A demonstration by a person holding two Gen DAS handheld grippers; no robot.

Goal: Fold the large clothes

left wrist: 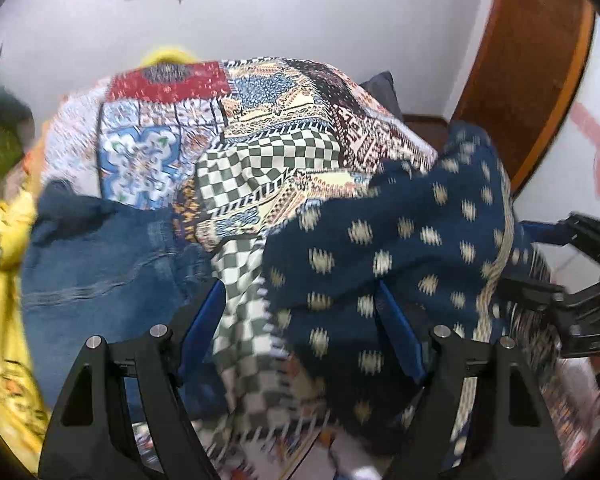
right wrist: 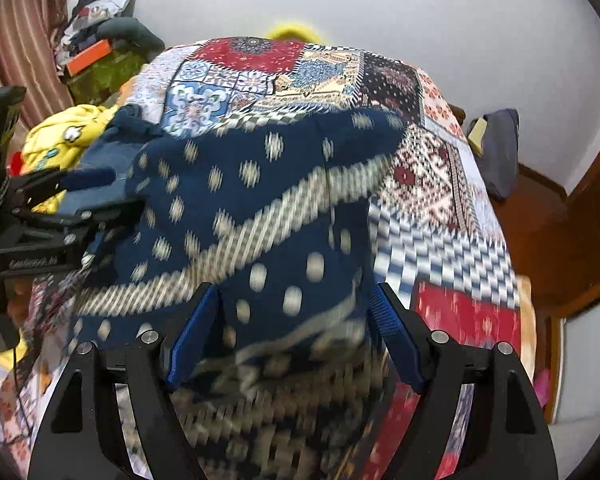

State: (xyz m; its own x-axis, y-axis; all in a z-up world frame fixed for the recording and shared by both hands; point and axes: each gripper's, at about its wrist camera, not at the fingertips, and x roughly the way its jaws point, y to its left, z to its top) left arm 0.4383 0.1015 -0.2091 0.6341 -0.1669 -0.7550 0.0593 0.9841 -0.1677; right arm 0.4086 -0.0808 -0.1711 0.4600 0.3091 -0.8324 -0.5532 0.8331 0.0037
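Here, a navy dotted garment lay bunched on the patchwork bedspread, toward the bed's near edge. The right gripper had its jaws spread, the cloth lying between them without being pinched. The left gripper likewise stood with jaws spread over the garment's edge. Denim jeans and a yellow cloth sat near the bed's left edge.
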